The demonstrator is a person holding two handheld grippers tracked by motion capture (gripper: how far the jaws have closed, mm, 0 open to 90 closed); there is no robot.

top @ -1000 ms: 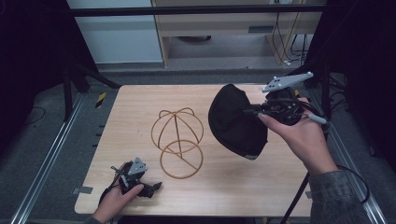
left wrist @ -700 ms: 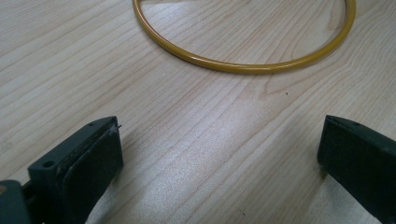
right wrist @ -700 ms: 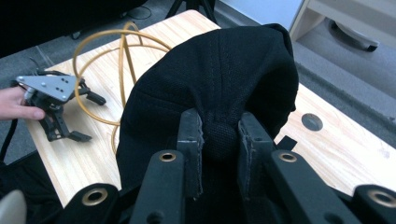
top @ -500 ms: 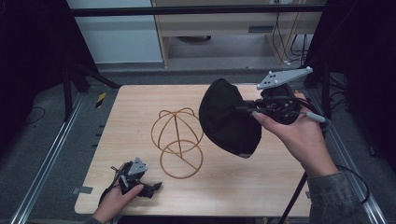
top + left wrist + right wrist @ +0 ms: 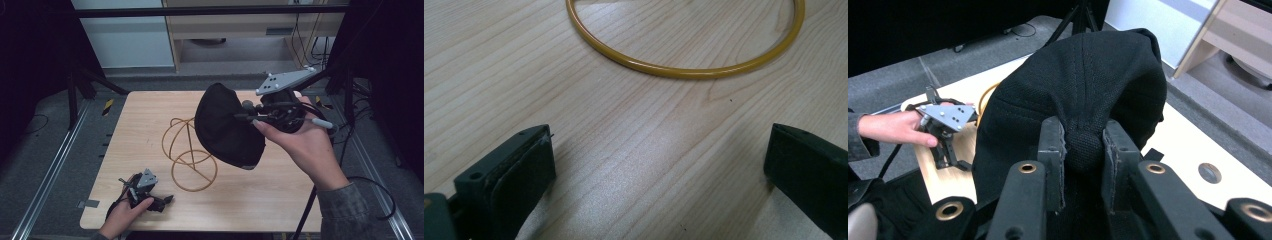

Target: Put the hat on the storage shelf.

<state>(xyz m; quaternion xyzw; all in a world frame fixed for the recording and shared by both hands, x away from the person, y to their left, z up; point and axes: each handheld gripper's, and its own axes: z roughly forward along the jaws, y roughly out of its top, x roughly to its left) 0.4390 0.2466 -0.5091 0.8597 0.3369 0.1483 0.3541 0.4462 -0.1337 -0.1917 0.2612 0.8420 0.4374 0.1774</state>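
Plainly unbranded, the black cap (image 5: 227, 127) hangs pinched in the right gripper (image 5: 248, 116); left gripper (image 5: 162, 201) gapes wide.

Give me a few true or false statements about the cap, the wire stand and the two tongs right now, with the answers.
1. The right tongs are shut on the black cap. True.
2. The cap already sits on the wire hat stand. False: it is held in the air beside the stand.
3. The left tongs are open over bare wood. True.
4. The left tongs grip the stand's base ring. False: the ring lies ahead of them, untouched.
5. The stand is gold-coloured wire on the wooden table. True.
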